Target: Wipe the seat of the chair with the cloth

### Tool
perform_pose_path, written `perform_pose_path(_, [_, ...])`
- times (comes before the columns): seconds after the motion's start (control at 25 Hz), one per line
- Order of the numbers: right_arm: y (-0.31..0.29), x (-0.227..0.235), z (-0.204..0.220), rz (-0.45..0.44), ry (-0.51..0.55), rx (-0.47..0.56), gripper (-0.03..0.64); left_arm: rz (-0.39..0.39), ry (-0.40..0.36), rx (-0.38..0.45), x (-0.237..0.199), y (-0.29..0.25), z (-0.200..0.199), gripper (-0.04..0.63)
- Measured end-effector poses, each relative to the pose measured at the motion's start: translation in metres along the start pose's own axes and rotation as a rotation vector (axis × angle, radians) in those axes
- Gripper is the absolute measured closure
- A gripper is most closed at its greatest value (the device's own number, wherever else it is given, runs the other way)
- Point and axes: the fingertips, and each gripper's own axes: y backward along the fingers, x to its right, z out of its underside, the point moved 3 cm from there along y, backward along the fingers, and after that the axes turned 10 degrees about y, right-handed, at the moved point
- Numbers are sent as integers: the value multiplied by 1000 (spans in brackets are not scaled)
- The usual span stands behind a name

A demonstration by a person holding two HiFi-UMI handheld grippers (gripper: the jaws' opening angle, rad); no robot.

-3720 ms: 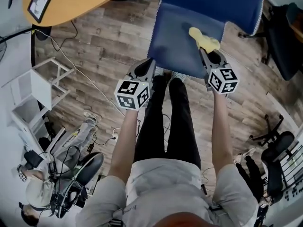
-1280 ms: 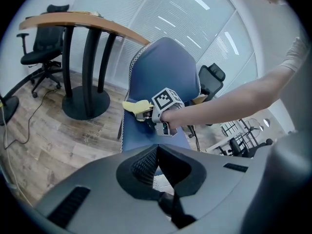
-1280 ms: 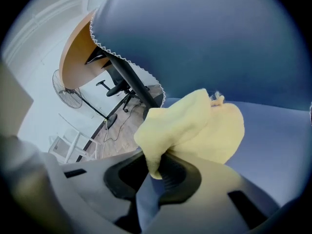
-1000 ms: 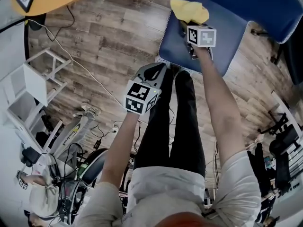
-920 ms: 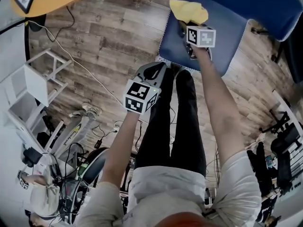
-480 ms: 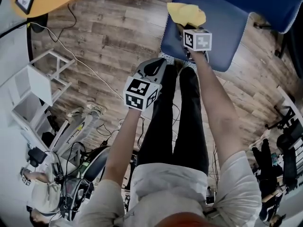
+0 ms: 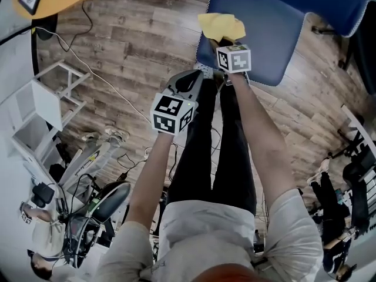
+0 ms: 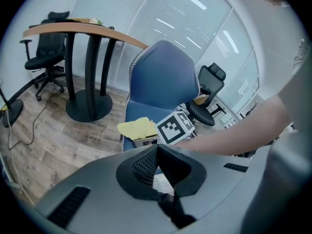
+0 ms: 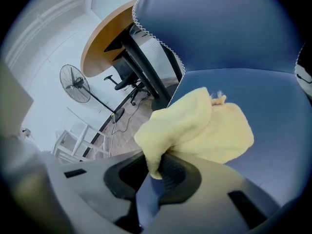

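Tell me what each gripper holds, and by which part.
The right gripper pinches the yellow cloth by a bunched edge; the rest lies on the blue chair seat. The left gripper is shut on nothing.

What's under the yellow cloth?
The blue chair seat, near one side edge. The cloth, pinched in the right gripper, covers that patch, so the surface there can't be seen.
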Motion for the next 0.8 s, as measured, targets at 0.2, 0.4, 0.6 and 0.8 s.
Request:
perform_pose_path(0.2, [-1,-15,16,-21,84,-30,554,0,11,-3,-1,2,1,569])
perform_pose_path(0.4, [1,-29,28,-70,180,-62,554,3,14,3,-4,0,-1,569])
perform_pose_path(0.6, [13,-34,48,-129,270,-97,554,-6,31,20,2,-5,4,569])
perform_pose_path(0.8, [20,-43,67,-194,361,-161,554,-27,71,32,-6,-10,6,569])
